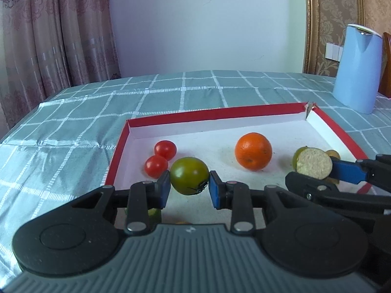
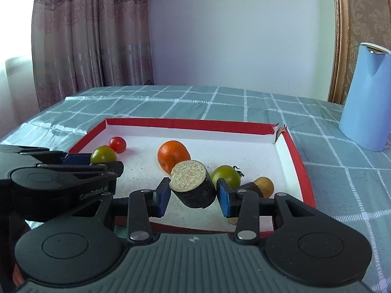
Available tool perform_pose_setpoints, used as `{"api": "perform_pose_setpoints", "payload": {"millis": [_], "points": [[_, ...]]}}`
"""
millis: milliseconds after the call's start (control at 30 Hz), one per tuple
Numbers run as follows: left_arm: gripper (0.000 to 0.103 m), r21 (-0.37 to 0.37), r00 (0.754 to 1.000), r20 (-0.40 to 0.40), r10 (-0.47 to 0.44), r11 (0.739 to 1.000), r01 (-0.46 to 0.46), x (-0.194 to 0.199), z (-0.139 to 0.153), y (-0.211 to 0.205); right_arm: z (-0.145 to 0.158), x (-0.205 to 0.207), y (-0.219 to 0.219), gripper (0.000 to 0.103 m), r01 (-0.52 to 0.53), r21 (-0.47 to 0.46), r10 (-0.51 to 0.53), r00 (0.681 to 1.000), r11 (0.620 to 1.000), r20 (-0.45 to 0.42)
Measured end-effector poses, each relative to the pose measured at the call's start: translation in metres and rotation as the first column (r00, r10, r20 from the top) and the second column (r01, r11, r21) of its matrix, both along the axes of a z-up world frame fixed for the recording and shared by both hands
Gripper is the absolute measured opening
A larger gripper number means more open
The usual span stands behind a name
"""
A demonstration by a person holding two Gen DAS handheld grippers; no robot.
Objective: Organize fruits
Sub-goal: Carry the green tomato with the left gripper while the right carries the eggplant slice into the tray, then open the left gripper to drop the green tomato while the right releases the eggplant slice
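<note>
A green tomato (image 1: 189, 179) is pinched between the blue pads of my left gripper (image 1: 189, 187), which is shut on it over the near left part of the red-rimmed white tray (image 1: 220, 112). My right gripper (image 2: 194, 194) is shut on a cut eggplant chunk (image 2: 193, 185) with dark skin and a pale cut face, held above the tray's near side. In the tray lie an orange (image 1: 253, 151), two red tomatoes (image 1: 165, 149) (image 1: 156, 166), a second green tomato (image 2: 226, 175) and a potato (image 2: 265, 185). Each gripper shows in the other's view, side by side.
The tray sits on a green checked tablecloth (image 1: 73, 127). A tall light-blue kettle (image 2: 364, 97) stands on the cloth at the back right, beyond the tray's torn corner (image 2: 278, 130). Curtains hang behind the table's left side, and a wall stands behind it.
</note>
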State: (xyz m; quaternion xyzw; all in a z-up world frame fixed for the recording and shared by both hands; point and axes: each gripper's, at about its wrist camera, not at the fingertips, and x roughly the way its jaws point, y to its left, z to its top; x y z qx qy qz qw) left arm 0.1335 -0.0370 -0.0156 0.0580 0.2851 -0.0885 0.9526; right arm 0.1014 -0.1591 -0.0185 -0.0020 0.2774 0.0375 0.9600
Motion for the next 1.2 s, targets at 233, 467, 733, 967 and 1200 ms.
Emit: {"api": "perform_pose_setpoints", "payload": {"millis": [233,467,733,967,1200], "points": [[0.03,-0.01,0.998,-0.035,0.044,0.999,-0.044,0.022,-0.005,0.002,-0.007,0.023,0.005,0.04,-0.009,-0.007,0.008,0.999,1.0,-0.046],[0.03,-0.015,0.993,-0.065,0.098,0.995,-0.1,0.043,-0.01,0.007,-0.005,0.039,0.013,0.04,0.022,-0.054,-0.023,1.0,0.998,-0.018],[0.033,0.02,0.989,-0.033,0.145,0.989,-0.144,0.053,-0.011,0.005,-0.008,0.05,0.018,0.039,0.025,-0.095,-0.026,1.0,0.995,-0.009],[0.046,0.022,0.985,-0.027,0.168,0.986,-0.168,0.054,-0.011,0.009,-0.013,0.053,0.022,0.037,-0.008,-0.093,0.004,0.999,0.996,-0.04],[0.071,0.018,0.987,-0.029,0.161,0.987,-0.161,0.053,-0.012,0.009,-0.017,0.053,0.021,0.039,-0.01,-0.097,0.004,0.998,0.995,-0.07]]}}
